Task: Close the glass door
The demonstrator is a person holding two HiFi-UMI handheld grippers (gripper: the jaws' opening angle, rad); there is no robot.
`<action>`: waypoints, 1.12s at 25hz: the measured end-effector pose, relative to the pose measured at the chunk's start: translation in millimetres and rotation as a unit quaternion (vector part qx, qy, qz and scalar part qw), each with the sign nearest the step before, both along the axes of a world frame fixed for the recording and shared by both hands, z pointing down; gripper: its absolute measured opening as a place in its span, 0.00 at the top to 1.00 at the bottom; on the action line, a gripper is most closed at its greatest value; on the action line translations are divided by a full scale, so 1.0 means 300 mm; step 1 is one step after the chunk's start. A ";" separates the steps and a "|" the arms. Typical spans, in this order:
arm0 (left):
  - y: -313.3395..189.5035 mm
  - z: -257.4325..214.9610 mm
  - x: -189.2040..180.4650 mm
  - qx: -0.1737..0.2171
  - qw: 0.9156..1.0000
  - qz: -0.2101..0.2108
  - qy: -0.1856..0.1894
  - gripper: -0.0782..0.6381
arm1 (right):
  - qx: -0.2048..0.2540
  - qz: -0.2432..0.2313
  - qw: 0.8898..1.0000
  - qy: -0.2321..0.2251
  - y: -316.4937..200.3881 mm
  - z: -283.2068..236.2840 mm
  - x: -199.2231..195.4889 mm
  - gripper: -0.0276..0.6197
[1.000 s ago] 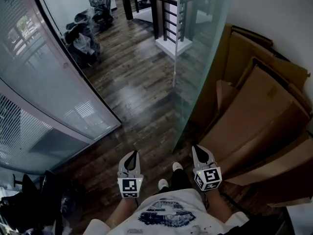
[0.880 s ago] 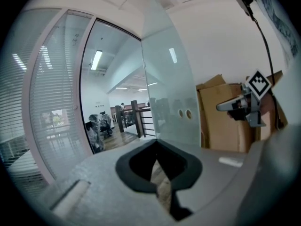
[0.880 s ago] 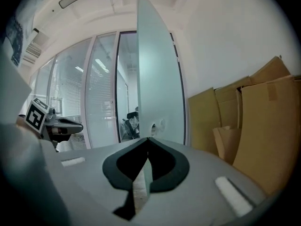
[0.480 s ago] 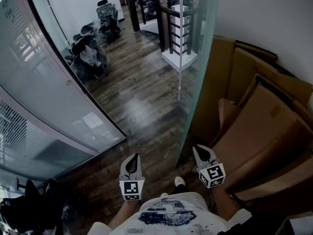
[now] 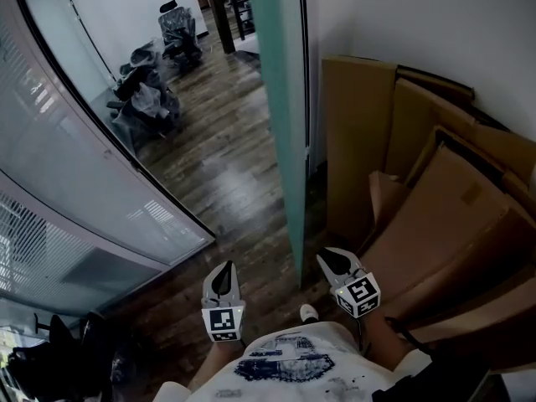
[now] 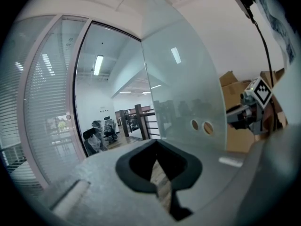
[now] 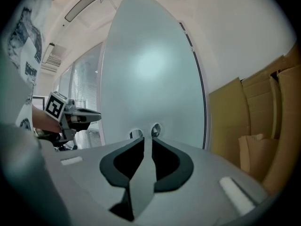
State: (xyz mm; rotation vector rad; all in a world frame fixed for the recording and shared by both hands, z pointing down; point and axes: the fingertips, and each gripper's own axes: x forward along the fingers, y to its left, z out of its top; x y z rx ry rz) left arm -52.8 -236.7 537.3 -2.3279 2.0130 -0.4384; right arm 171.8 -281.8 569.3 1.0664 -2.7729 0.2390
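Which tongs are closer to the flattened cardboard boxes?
Right. Right tongs sit beside the flattened cardboard boxes; left tongs are farther off, past the glass door.

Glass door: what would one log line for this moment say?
glass door: open | right hand-held gripper: beside door, jaws just opening, nothing between | cardboard: right of door

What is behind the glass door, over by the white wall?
Flattened cardboard boxes lean against the white wall, on the far side of the glass door. Anything behind the cardboard is covered, so it cannot be seen.
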 end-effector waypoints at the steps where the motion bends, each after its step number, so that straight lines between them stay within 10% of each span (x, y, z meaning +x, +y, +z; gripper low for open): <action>1: -0.005 -0.004 -0.003 0.001 1.000 -0.004 -0.002 0.89 | -0.002 -0.010 1.000 -0.001 -0.003 0.009 -0.004 0.85; 9: -0.010 -0.013 -0.035 0.000 0.999 -0.037 -0.012 0.89 | 0.013 -0.120 0.993 -0.004 -0.027 0.051 -0.052 0.64; 28: 0.039 -0.006 -0.137 -0.005 0.994 -0.109 -0.017 0.89 | 0.030 -0.255 0.966 0.036 -0.120 0.081 -0.235 0.59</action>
